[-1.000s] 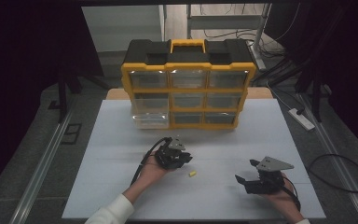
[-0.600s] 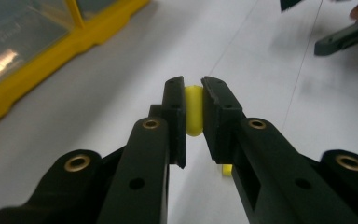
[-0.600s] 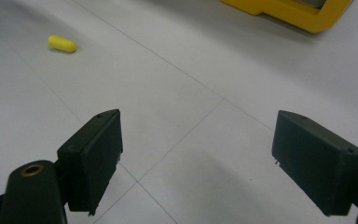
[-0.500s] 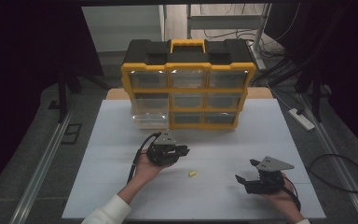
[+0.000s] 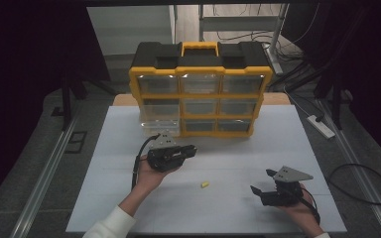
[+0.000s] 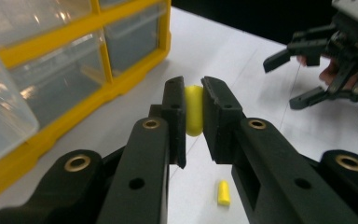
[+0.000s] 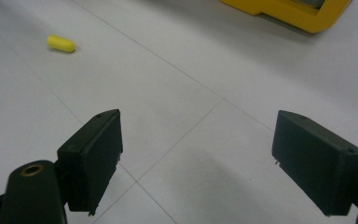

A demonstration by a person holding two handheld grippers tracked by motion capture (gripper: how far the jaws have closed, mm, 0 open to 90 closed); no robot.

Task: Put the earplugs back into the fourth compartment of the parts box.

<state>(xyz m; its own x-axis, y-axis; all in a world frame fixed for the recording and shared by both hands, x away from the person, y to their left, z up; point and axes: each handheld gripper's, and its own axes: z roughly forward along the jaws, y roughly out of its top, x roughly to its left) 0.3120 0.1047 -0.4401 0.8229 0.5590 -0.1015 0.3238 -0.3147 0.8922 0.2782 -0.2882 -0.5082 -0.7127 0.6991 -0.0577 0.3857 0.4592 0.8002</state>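
Note:
My left gripper [image 6: 193, 100] is shut on a small yellow capsule-shaped piece [image 6: 194, 114], held above the white table. In the high view the left gripper [image 5: 191, 150] hovers in front of the yellow and black drawer organizer [image 5: 199, 94], pointing right. A second yellow piece [image 5: 205, 185] lies loose on the table between the two hands; it also shows as the loose piece [image 6: 223, 192] and the loose piece [image 7: 61, 43]. My right gripper [image 5: 259, 186] rests low at the front right, open, with nothing between its jaws [image 7: 196, 154].
The organizer's clear drawers face me; the lower-left drawer [image 5: 159, 126] sticks out slightly. The white table [image 5: 287, 139] has a front edge close to both hands. A power strip [image 5: 320, 125] and cables [image 5: 359, 183] lie on the floor to the right.
The left gripper rose and shifted back and slightly right toward the organizer, carrying its yellow piece. The right gripper stayed put.

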